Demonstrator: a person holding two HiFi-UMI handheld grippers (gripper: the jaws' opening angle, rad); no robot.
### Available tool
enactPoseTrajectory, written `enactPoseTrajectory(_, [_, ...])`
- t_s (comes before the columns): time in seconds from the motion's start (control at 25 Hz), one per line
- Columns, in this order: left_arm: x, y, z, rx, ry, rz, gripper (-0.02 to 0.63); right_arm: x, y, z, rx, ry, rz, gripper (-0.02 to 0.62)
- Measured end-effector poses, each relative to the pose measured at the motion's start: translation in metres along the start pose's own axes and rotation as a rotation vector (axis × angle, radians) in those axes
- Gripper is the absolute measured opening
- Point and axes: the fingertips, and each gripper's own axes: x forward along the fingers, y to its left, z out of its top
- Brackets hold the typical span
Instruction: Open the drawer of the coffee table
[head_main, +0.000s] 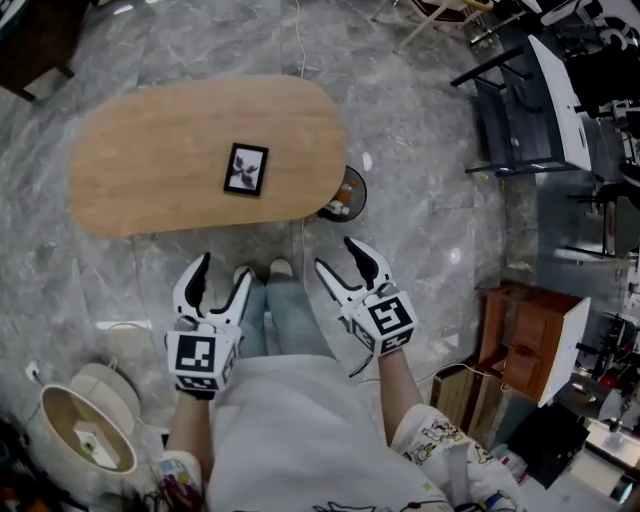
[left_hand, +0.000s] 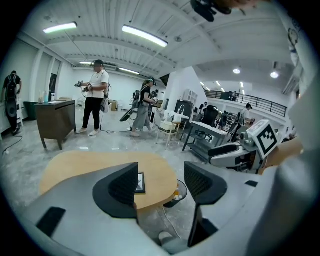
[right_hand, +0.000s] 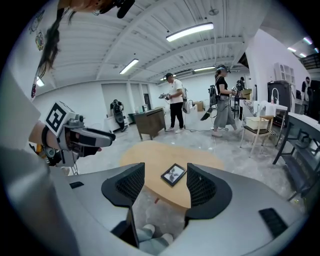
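Observation:
A low oval coffee table (head_main: 150, 170) with a light wooden top stands on the marble floor in front of me; no drawer shows from above. It also appears in the left gripper view (left_hand: 80, 167) and the right gripper view (right_hand: 165, 157). A small black-framed picture (head_main: 245, 169) (left_hand: 141, 182) (right_hand: 174, 174) lies on its top. My left gripper (head_main: 220, 279) hangs open near my feet, short of the table's near edge. My right gripper (head_main: 342, 258) is open too, just right of my shoes. Neither holds anything.
A round black bin (head_main: 343, 194) stands at the table's right end. A beige round basket (head_main: 85, 430) sits at lower left. Dark desks and chairs (head_main: 530, 100) and a wooden cabinet (head_main: 525, 335) fill the right side. Several people (right_hand: 176, 107) stand beyond the table near a brown desk (left_hand: 55, 117).

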Motion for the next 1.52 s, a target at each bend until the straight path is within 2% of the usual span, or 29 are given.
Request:
enactPoseTrajectory(0.44, [0.06,-0.026,-0.077,-0.063,0.09,-0.005,0.265,0.03,-0.041,-0.076,-0.021,0.045,0.05,0.23])
enactPoseTrajectory(0.76, [0.115,-0.051,-0.136,-0.081,0.175,-0.049,0.265,0.065,-0.075,-0.141,-0.024,0.096,0.081,0.23])
enactPoseTrajectory(0.92, [0.138,-0.056,-0.155,-0.069,0.179,-0.06,0.264,0.086,-0.085,-0.168,-0.034,0.116,0.1,0.23])
enactPoseTrajectory(1.16, [0.168,-0.054,-0.18,-0.093,0.156,-0.042,0.264,0.113,-0.098,-0.2,-0.08,0.132,0.11,0.23])
enactPoseTrajectory(1.52, [0.197,-0.046,-0.224,-0.113,0.189,-0.016,0.264,0.156,-0.12,-0.254,-0.159,0.215,0.114,0.23])
